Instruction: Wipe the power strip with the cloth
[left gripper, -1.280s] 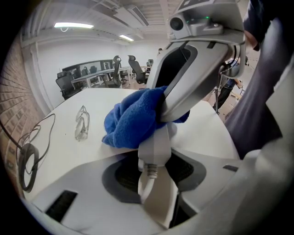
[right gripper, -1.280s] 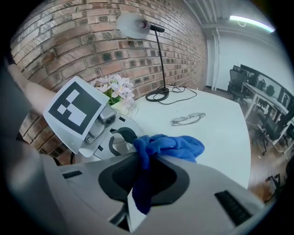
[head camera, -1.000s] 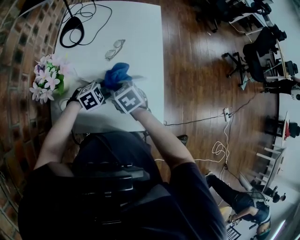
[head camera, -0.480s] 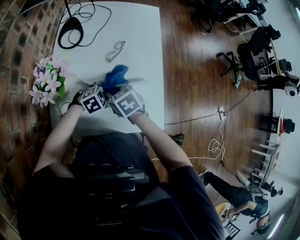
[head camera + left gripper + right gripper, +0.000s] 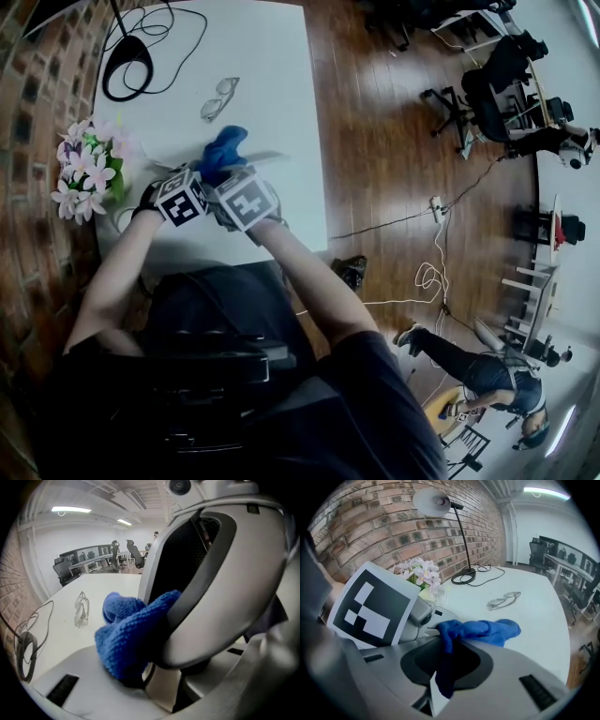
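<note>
Still pinching cloth tight in right gripper; clamping power strip in left gripper, jaws half-spread. Cloth bunched just past both tips, over strip. Zero change since a second ago; probably mid-wipe, stalled.

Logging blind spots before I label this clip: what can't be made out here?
Power strip: head view shows only a pale sliver beside the cloth, likely it; claws cover the rest.
Left claw: whether it grips anything; in the left gripper view the right claw and cloth fill its gap.
The strip's socket face: seen in no view.
</note>
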Demonstrator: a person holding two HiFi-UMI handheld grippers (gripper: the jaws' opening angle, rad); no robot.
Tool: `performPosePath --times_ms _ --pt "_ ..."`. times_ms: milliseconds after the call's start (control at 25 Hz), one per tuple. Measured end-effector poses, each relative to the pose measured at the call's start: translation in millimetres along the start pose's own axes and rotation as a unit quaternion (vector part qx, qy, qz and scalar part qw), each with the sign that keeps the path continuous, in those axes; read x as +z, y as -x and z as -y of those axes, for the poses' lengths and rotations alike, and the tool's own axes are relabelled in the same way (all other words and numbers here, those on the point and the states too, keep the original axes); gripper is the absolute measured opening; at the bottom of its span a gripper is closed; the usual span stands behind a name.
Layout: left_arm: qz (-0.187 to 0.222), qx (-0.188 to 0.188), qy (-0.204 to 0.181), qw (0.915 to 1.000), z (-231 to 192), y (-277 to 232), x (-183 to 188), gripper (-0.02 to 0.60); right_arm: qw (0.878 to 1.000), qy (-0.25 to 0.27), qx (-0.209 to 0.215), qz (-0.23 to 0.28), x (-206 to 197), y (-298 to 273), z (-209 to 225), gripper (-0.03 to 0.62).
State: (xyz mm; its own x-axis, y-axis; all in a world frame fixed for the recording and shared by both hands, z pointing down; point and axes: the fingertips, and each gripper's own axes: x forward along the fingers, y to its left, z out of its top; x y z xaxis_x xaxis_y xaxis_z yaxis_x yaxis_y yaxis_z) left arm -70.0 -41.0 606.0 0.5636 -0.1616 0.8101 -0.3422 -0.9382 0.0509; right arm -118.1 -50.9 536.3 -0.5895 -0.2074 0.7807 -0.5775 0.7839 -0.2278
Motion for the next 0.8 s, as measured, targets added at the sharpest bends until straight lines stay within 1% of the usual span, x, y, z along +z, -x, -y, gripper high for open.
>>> performPosePath --times_ms 160,320,520,680,800 --pt "-0.002 -0.001 -0.001 1.0000 -1.0 0.7 1.1 0.173 1.000 -0.001 0.002 0.002 -0.2 0.3 1.7 0.054" --pt "-0.007 -0.006 0.001 1.0000 1.9 4.1 4.6 0.173 1.000 -0.007 0.027 -0.005 -1.8 0.3 0.3 0.054" --pt "-0.016 -0.004 0.001 0.9999 0.0 4.9 4.1 0.173 0.998 0.018 0.056 -0.016 0.0 1.2 -3.5 0.054" --pt "-0.020 -0.011 0.001 0.9997 1.8 4.6 4.2 0.173 0.995 0.057 0.071 -0.035 -3.3 2.1 -1.4 0.054" --pt "-0.026 -0.011 0.005 0.9996 0.7 4.4 3.7 0.173 0.992 0.065 0.094 -0.048 -7.8 1.9 -1.5 0.054"
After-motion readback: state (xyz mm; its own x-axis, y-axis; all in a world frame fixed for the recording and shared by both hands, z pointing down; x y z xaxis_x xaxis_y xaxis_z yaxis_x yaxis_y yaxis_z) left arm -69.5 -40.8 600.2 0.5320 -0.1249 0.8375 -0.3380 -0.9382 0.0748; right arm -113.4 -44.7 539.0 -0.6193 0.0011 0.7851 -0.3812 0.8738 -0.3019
